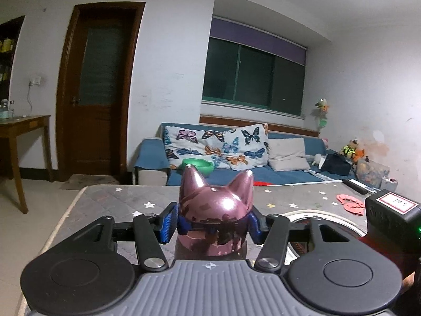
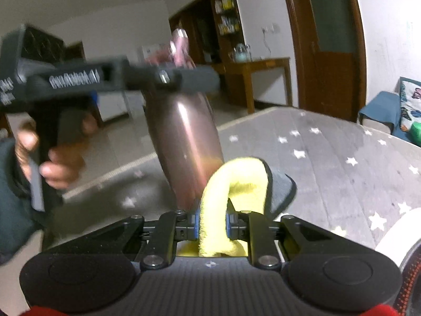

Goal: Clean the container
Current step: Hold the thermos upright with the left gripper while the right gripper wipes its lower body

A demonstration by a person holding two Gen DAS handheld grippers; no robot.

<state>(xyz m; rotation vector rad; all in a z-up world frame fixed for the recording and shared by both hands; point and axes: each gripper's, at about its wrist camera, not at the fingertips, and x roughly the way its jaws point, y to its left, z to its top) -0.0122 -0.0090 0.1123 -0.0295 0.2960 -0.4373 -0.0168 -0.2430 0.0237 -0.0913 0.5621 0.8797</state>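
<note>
A shiny pink metal bottle (image 1: 215, 205) with a cat-ear lid stands between the blue pads (image 1: 168, 222) of my left gripper (image 1: 213, 223), which is shut on its neck. In the right wrist view the bottle (image 2: 184, 137) hangs tilted above the table, and a person's hand (image 2: 60, 163) grips the left tool's handle. My right gripper (image 2: 211, 226) is shut on a folded yellow-and-grey cloth (image 2: 236, 173). The cloth's fold rests against the lower side of the bottle. The bottle's bottom end is hidden behind the cloth and the fingers.
A grey cover with white stars (image 1: 118, 200) lies over the table. A white round rim (image 1: 302, 214) sits at right, near a black labelled housing (image 1: 392, 216). A pink-red item (image 1: 350, 202) and a remote (image 1: 357, 185) lie farther back. A blue sofa (image 1: 289, 176) stands behind.
</note>
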